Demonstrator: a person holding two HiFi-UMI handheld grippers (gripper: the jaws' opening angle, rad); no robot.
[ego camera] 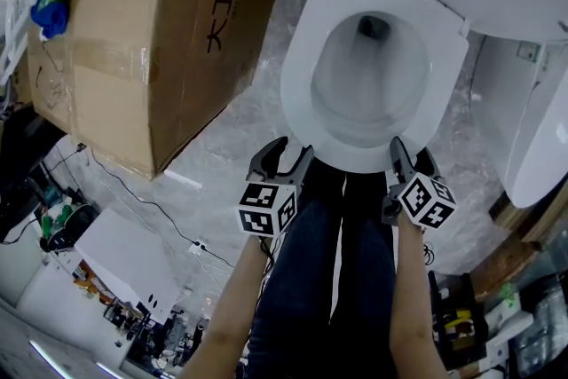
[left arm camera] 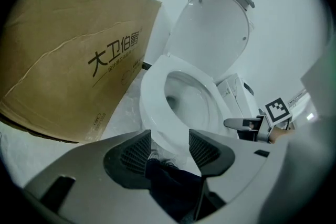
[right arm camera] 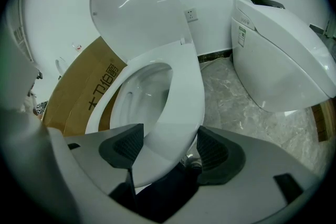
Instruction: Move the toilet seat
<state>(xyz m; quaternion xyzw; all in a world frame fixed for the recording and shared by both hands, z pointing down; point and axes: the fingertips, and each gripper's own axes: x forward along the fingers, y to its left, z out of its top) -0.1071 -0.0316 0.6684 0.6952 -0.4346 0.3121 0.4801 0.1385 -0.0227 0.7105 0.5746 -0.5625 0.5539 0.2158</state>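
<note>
You are standing with the toilet seat point(ego camera: 300, 80) at your 12 o'clock; it is lying down over the bowl, and the lid point(right arm camera: 134, 13) is standing upright behind it. Your right gripper point(right arm camera: 164, 147) is holding its jaws spread, with the seat's front edge between them at about 5 o'clock on the ring. Your left gripper point(left arm camera: 170, 147) is hovering just beside the rim at 7 o'clock, its jaws spread and gripping nothing. A cardboard box point(ego camera: 151, 40) is sitting at your 10 o'clock.
</note>
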